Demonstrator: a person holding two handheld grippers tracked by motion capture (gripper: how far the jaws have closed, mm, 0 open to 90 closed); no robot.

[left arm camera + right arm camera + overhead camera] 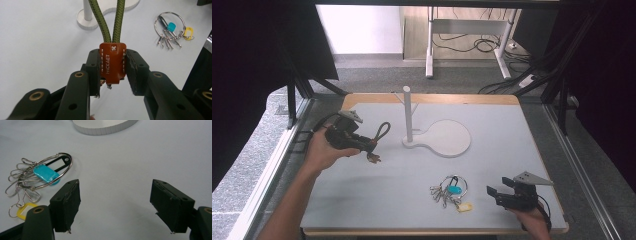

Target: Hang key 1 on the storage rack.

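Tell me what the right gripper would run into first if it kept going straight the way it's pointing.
Probably bare table at first: the open right gripper has nothing between its jaws. Farther along that line sits the white stand base. The key ring lies off to the side, though depth is hard to judge.

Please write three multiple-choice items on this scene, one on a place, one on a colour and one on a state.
1. Where does the key ring lie?
A. on the table, near the right gripper
B. on the stand's round base
C. hung on the post

2. What colour is the cord loop above the leather tab?
A. blue
B. olive green
C. white

3. How do the jaws of the left gripper stand?
A. wide apart, empty
B. shut on the leather tab
C. shut on the white stand

Key: 1 A, it lies flat beside that gripper; 2 B, the braid is green; 3 B, both pads press the tab's sides.
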